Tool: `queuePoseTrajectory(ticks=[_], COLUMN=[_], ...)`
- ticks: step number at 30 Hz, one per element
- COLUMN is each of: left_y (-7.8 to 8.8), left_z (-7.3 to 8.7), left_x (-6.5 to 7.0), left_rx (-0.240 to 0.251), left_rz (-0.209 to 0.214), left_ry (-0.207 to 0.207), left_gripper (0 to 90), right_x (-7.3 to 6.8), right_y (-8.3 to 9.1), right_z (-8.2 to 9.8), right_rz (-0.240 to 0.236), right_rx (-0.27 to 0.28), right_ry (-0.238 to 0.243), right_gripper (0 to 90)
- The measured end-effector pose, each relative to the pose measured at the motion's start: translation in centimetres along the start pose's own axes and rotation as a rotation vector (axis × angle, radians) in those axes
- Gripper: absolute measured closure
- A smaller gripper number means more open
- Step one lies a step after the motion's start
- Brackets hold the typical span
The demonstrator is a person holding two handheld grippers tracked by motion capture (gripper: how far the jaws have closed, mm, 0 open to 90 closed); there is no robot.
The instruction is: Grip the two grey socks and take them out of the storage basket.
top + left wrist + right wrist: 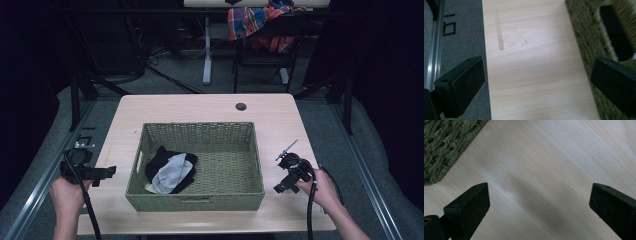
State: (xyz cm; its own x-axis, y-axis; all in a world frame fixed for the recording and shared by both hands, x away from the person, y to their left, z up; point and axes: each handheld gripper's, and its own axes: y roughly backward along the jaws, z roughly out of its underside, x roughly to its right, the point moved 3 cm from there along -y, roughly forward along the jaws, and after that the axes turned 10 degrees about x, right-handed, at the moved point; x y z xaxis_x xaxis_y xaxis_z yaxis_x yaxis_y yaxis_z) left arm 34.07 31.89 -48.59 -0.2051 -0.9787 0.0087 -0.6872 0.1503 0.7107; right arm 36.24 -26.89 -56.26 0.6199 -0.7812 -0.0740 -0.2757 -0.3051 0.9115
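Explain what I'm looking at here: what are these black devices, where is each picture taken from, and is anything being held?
A person stands at a wooden table with a hand-held gripper in each hand: the left hand-held gripper and the right hand-held gripper. The high view looks down from above. The other two pictures come from cameras riding on each hand-held gripper, looking along its black jaws, which stand wide apart over bare wood, so nothing is held. A woven green basket sits in the middle of the table, holding a black and grey bundle of cloth at its left side.

Bare table (210, 107) strips either side of the woven basket (195, 202), its walls the only barrier
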Motion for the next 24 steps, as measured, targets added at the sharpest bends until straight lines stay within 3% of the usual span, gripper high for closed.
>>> queuePoseTrajectory(ticks=[3,4,5,8,9,15,19,20,21,22,23,24], left_y=[0.8,1.0,1.5,1.9,2.2,2.6,2.4,2.1,1.9,1.9,1.6,1.5], left_z=[-1.3,-1.8,-2.6,-3.4,-4.1,-5.6,-6.2,-6.4,-6.4,-6.4,-6.5,-6.6], left_x=[0.8,1.2,2.0,2.9,3.7,5.7,7.4,8.3,8.7,8.7,9.3,9.6], left_rx=[0.041,0.053,0.074,0.086,0.106,0.109,0.079,0.058,0.055,0.055,0.043,0.037], left_rz=[0.019,0.036,0.058,0.086,0.09,0.126,0.158,0.168,0.171,0.171,0.184,0.191], left_ry=[-0.003,-0.006,-0.018,-0.035,-0.052,-0.106,-0.151,-0.178,-0.188,-0.188,-0.207,-0.213], left_gripper=[0.0,0.0,0.0,0.0,0.0,0.0,0.0,0.0,0.0,0.0,0.0,0.0], right_x=[0.2,0.5,0.4,0.3,0.6,0.7,0.5,0.4,0.1,0.1,0.3,0.3], right_y=[0.1,0.5,0.2,0.0,0.3,0.0,-0.1,0.0,-0.3,-0.3,0.1,0.1], right_z=[0.2,0.1,0.2,0.2,0.1,0.0,-0.2,-0.3,-0.2,-0.2,-0.5,-0.5], right_rz=[0.003,0.007,0.004,-0.003,-0.003,0.0,-0.007,-0.005,-0.004,-0.004,-0.001,-0.001], right_rx=[-0.008,-0.072,-0.046,-0.047,-0.098,-0.07,-0.074,-0.08,-0.025,-0.025,-0.087,-0.086], right_ry=[0.002,0.047,0.019,0.017,0.059,0.033,0.039,0.051,0.014,0.014,0.065,0.065], right_gripper=[2.6,2.6,2.6,2.6,2.6,2.6,2.6,2.6,2.6,2.6,2.6,2.6])
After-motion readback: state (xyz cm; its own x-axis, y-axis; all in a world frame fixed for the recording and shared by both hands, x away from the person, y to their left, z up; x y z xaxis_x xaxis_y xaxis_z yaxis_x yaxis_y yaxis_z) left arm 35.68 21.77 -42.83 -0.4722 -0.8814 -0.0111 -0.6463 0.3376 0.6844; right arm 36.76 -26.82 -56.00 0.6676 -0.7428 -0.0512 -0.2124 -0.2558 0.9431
